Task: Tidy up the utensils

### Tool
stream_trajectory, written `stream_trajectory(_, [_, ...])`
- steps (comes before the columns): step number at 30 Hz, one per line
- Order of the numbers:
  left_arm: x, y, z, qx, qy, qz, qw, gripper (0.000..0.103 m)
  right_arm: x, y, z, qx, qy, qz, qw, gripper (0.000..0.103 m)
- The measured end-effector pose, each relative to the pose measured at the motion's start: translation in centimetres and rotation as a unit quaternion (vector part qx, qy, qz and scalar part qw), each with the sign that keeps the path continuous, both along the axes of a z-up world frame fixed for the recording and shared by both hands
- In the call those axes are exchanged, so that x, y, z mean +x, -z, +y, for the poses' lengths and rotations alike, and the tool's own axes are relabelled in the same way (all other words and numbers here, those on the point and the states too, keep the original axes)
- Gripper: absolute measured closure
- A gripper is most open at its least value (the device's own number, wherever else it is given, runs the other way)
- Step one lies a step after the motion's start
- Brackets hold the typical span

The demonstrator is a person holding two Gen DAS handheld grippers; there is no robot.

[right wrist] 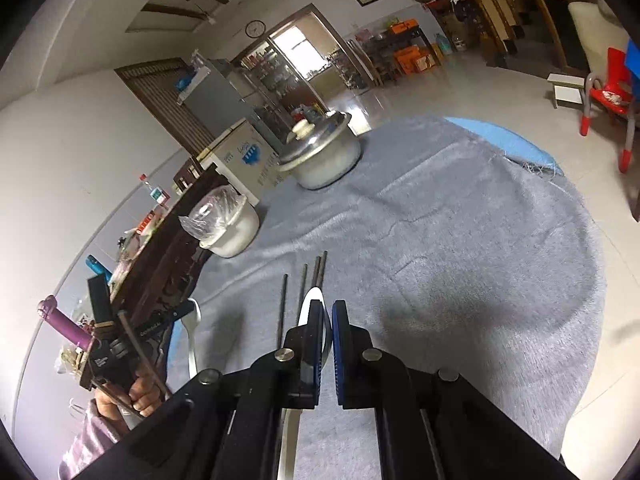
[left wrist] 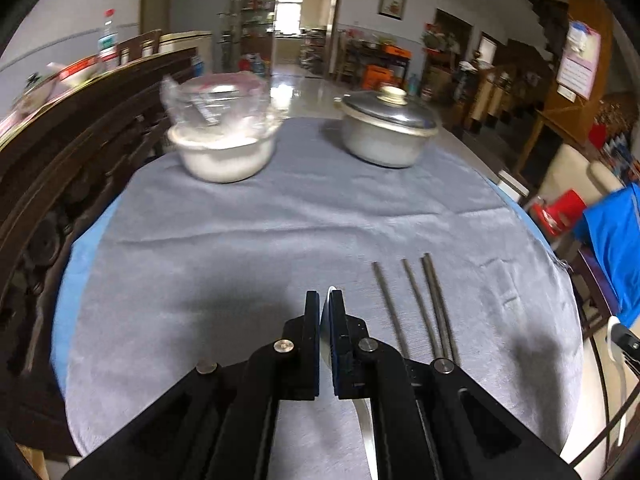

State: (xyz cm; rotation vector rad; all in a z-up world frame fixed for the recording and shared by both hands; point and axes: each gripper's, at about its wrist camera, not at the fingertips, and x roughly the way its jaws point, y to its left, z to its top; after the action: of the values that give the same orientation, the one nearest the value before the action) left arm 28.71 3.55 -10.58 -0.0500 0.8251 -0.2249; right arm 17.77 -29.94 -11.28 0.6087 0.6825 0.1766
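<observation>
Left tongs: low centre of the left wrist view; black fingers drawn narrow, pinching a white spoon whose pale tip showed between the pads and whose handle ran out toward the bottom edge.
Right tongs: low centre of the right wrist view; blue-padded fingers narrow, holding a second white spoon, its rounded bowl poking up past the left pad and its handle trailing to the bottom of the frame.
Chopsticks: four thin dark metal chopsticks lay roughly parallel on the cloth, just right of the left tongs; in the right wrist view the same rods sat just above and left of the right tongs.
Bench: round bench under a grey fleecy cloth, a blue rim showing at the cloth's edge.
Far pots: a white pot covered with crinkled clear plastic at upper left of centre; a grey metal pot with a lid and pale knob to its right, well apart from the chopsticks.
Left edge: dark carved wooden furniture beside the bench.
Other rig: in the right wrist view, lower left, a hand gripped the left device.
</observation>
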Motion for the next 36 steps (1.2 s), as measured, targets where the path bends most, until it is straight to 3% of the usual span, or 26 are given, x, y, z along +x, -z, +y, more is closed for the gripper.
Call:
stream_trajectory(16, [-5.1, -2.6, 10.6, -0.028, -0.14, -0.023, 0.9895, 0.099, -4.7, -5.3, 2.6, -0.002, -0.008, -0.062, 0.998, 0.098])
stream_trajectory(25, [-9.6, -5.8, 12.7, -0.035, -0.137, -0.065, 0.9877, 0.099, -6.2, -6.8, 7.7, -0.022, -0.034, -0.103, 0.994, 0.098])
stream_trajectory(36, [-16.4, -8.8, 10.1, -0.087, -0.088, -0.128, 0.984, 0.099, -7.5, -6.1, 10.8, -0.034, -0.019, -0.171, 0.984, 0.098])
